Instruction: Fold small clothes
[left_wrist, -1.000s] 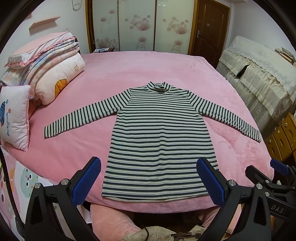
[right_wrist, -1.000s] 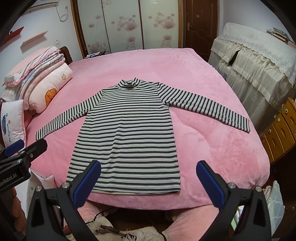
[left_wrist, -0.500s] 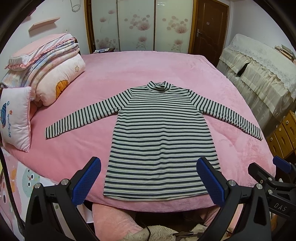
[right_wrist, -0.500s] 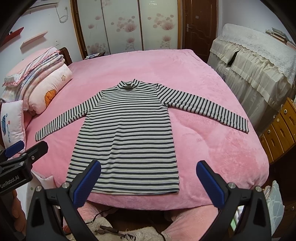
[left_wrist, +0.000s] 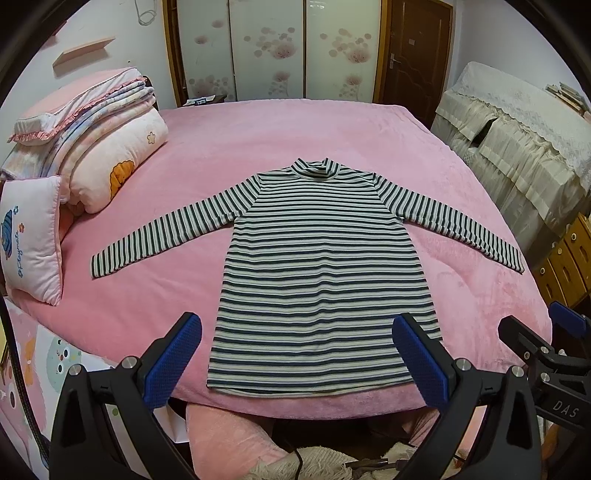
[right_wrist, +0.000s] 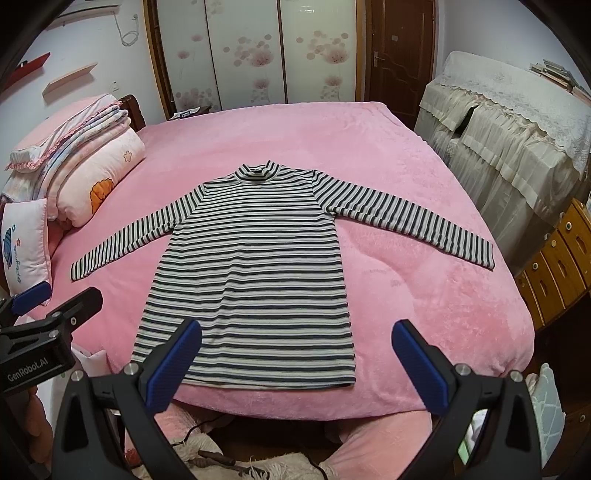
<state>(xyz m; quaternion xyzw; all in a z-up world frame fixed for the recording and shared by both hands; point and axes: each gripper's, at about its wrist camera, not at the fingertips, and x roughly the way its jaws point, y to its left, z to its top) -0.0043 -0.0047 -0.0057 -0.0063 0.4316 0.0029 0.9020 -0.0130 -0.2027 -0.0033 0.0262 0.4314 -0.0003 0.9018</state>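
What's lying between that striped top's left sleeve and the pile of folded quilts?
Nothing but bare pink bedspread. The left wrist view shows it between the striped top and the folded quilts.

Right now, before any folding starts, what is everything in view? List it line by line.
Striped top: one, dark and white stripes, flat on the bed, both sleeves spread out.
Bed: one, pink plush cover, fills the middle.
Folded quilts: one stack, pink and cream, bed's left side.
Small pillow: one, pink-white, in front of the quilts.
Wardrobe: one, white floral sliding doors, back wall.
Door: one, dark brown, right of the wardrobe.
Covered furniture: one, beige lace cloth, right side.
Wooden drawers: one unit, right edge.
Left gripper: black, blue pads, open, empty.
Right gripper: same, open, empty.
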